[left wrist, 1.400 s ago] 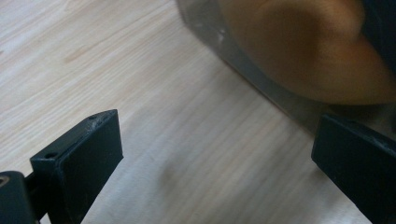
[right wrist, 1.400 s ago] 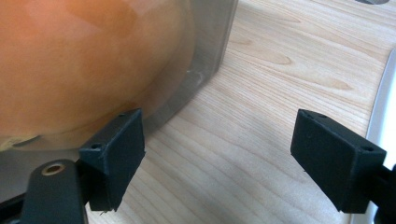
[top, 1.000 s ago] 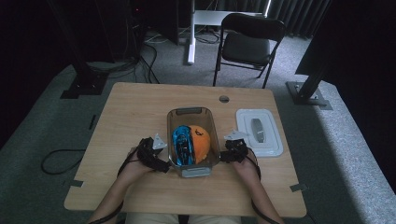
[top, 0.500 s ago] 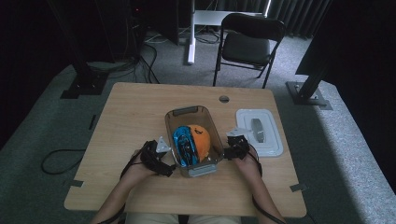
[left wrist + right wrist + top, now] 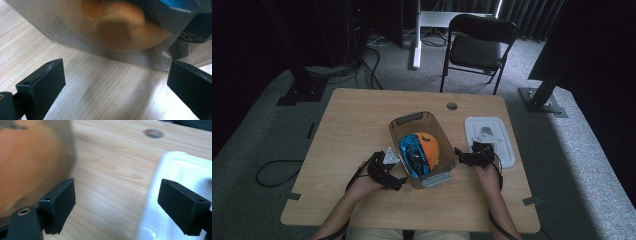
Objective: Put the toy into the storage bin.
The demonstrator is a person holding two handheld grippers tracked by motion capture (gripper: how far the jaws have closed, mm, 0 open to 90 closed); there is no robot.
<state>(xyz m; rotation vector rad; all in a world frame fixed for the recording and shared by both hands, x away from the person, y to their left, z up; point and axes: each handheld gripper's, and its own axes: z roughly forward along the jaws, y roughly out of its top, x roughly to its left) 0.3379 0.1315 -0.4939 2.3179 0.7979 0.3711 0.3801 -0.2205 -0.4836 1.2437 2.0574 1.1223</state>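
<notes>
Hands come in from the bottom of the high view, each holding a gripper, one on either side of a clear plastic bin [image 5: 422, 145] that sits near the middle of a light wooden desk [image 5: 352, 125]. Inside the bin lie an orange rounded object [image 5: 429, 147] and, against its left side, a blue and black item [image 5: 412, 156]. The left gripper [image 5: 387, 167] rests just beside the bin's left wall; in the left gripper view its jaws stand wide apart with bare desk between them, and the orange shape shows blurred through the bin wall [image 5: 75, 37] just ahead. The right gripper [image 5: 469, 157] sits between the bin and a white lid [image 5: 492, 137] lying flat on the desk to the right. Its jaws have just been opening — they stand wide, nothing between them, with the bin's side [image 5: 30, 162] at their left and the lid's edge [image 5: 175, 167] at their right.
</notes>
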